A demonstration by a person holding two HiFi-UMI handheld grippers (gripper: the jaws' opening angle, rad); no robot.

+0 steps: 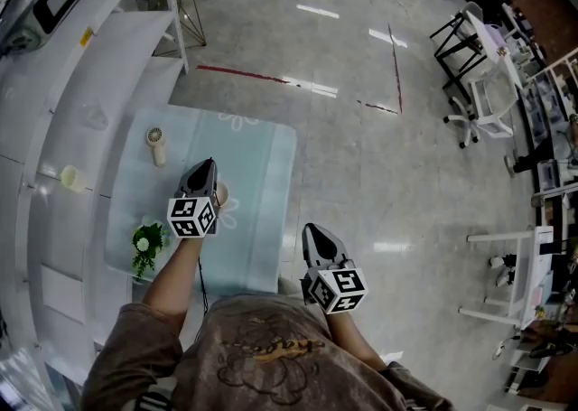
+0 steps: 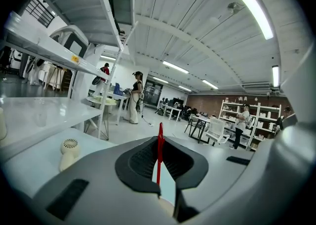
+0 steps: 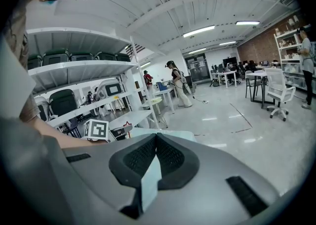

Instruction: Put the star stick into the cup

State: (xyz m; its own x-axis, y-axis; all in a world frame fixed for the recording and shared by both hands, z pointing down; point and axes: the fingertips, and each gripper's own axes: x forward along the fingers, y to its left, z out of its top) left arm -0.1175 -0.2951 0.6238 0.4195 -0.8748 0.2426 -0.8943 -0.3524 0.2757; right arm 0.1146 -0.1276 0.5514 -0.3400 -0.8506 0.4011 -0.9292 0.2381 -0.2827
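We reach our left gripper (image 1: pixel 209 168) over the worktop (image 1: pixel 264 154), jaws pinching the stick (image 2: pixel 159 153) upright, right gripper (image 1: pixel 314 231) jaws closed, empty.

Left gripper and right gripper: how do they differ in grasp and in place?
The left gripper is shut on the red star stick; the right gripper is shut on nothing. The left gripper is above the pale table; the right gripper is beyond its edge, above the floor. Both point forward.

star stick (image 2: pixel 159 162) lower end hidden in left tool (image 2: pixel 159 141), cup (image 1: pixel 222 192) mostly behind it in head view
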